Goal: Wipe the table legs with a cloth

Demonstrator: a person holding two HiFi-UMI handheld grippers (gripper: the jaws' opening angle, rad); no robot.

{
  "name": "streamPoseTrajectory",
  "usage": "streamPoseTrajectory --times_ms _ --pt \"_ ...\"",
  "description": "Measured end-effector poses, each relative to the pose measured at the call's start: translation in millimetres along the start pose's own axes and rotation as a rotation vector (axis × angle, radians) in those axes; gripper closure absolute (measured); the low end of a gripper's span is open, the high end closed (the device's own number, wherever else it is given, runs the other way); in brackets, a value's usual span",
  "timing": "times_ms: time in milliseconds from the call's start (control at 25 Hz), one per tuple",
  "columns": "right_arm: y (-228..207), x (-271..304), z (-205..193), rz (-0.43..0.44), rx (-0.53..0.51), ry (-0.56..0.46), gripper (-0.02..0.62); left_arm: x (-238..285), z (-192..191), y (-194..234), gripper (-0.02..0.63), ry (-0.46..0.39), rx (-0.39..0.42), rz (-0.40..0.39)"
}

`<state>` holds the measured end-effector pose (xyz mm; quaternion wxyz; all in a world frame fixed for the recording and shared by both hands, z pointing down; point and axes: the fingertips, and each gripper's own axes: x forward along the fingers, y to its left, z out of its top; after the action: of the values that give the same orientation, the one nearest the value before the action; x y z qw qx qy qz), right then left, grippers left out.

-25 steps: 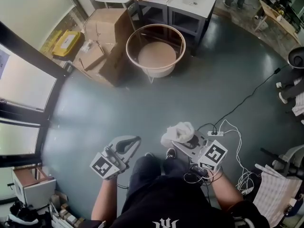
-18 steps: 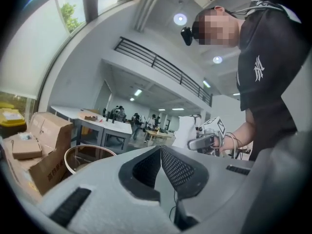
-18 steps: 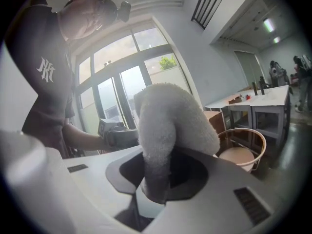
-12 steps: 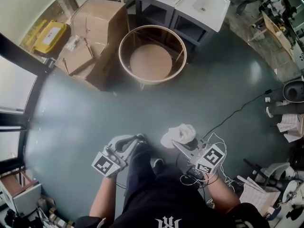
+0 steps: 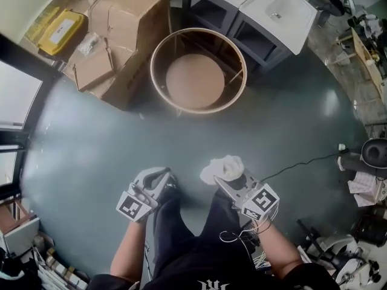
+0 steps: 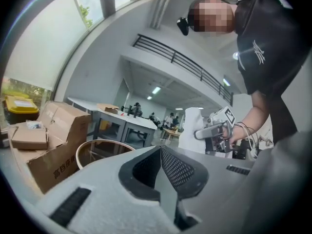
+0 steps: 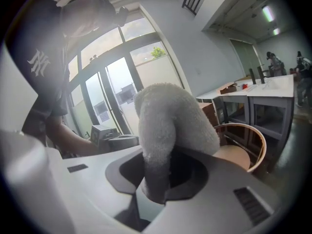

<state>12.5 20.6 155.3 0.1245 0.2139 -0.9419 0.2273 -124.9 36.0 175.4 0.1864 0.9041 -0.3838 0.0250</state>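
A round wooden table (image 5: 198, 71) with a glass top and thin legs stands on the grey floor ahead of me; it shows low in the left gripper view (image 6: 97, 150) and at the right of the right gripper view (image 7: 246, 143). My right gripper (image 5: 225, 175) is shut on a white fluffy cloth (image 5: 221, 168), which bulges out of the jaws (image 7: 168, 130). My left gripper (image 5: 162, 179) is shut with nothing in it (image 6: 161, 172). Both grippers hang in front of my legs, well short of the table.
Cardboard boxes (image 5: 118, 35) lie left of the round table. White desks (image 5: 266, 11) stand behind it. A black cable (image 5: 296, 162) runs over the floor at the right, near a stool (image 5: 375, 156). A yellow bin (image 5: 57, 29) sits behind the window frame.
I have walked closer to the round table, which now lies nearer in the head view. Both grippers keep their pose, with the cloth still held in the right one.
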Motion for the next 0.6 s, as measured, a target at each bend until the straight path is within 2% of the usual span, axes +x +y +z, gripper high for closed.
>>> streamPoseTrajectory --times_ms 120,280,400,600 --pt "-44.1 4.0 -33.4 0.044 0.002 0.02 0.512 29.9 -29.8 5.0 0.601 0.0 -0.011 0.076" --pt "-113.5 18.9 -97.2 0.127 0.023 0.069 0.512 77.3 -91.8 9.9 0.601 0.0 -0.017 0.213" --pt "-151.0 31.4 -145.4 0.201 -0.02 0.114 0.512 107.2 -137.4 14.1 0.601 -0.023 -0.021 0.3" --pt "-196.8 81.1 -231.6 0.262 -0.083 0.172 0.512 144.1 -218.7 50.5 0.601 -0.077 -0.023 0.345"
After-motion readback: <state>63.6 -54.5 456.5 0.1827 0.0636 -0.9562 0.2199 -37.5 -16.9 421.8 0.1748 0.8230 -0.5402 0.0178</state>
